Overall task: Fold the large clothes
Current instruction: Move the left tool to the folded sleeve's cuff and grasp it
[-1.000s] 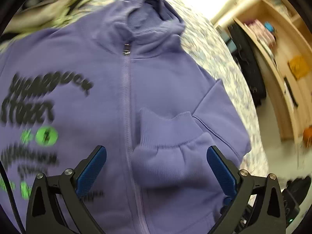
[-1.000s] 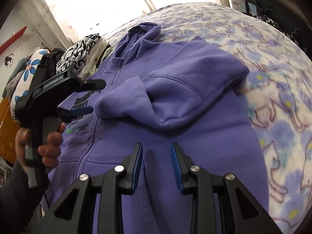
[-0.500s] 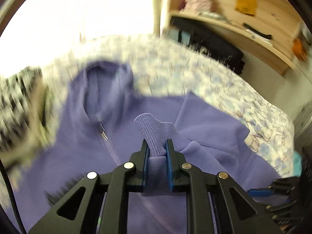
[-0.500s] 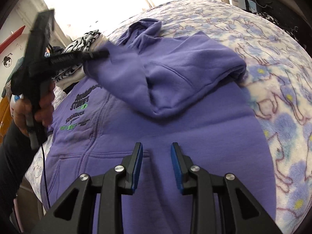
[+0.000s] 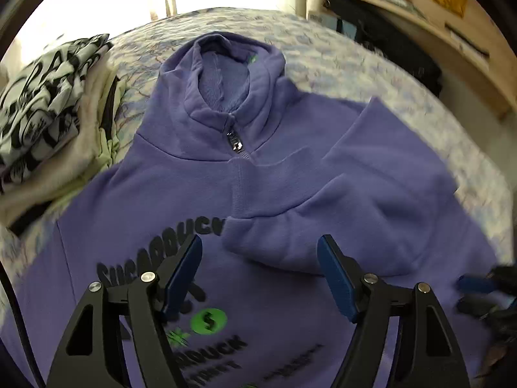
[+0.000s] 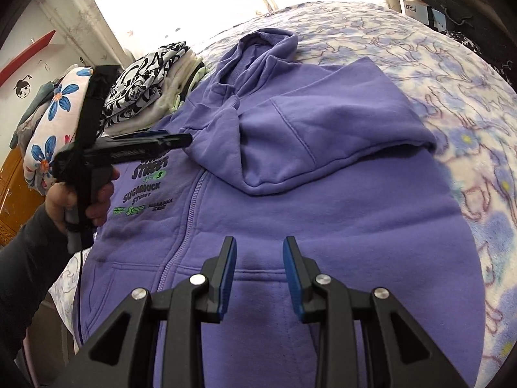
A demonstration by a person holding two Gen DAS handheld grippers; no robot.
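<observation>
A purple zip hoodie (image 5: 181, 200) lies face up on the bed, hood (image 5: 226, 74) at the far end. Its sleeve (image 5: 362, 213) is folded across the chest, and the cuff (image 5: 245, 190) rests beside the zipper. My left gripper (image 5: 260, 258) hovers just above that sleeve. Its jaws are opening and the pads press on nothing. In the right wrist view a hand (image 6: 74, 200) holds the left gripper (image 6: 161, 140) over the chest print. My right gripper (image 6: 260, 249) is partly open and empty above the hoodie's lower front (image 6: 339, 232).
A stack of folded clothes (image 5: 42, 97) topped by a black-and-white print sits left of the hood (image 6: 152, 74). A flowered bundle (image 6: 55, 113) lies further left. The flower-patterned bedspread (image 5: 371, 74) extends right. Wooden shelves (image 5: 452, 16) stand beyond the bed.
The left gripper closed on the cuff, carried it up toward the collar, then let go; the cuff now lies by the zipper. The right gripper drifted slightly, jaws unchanged.
</observation>
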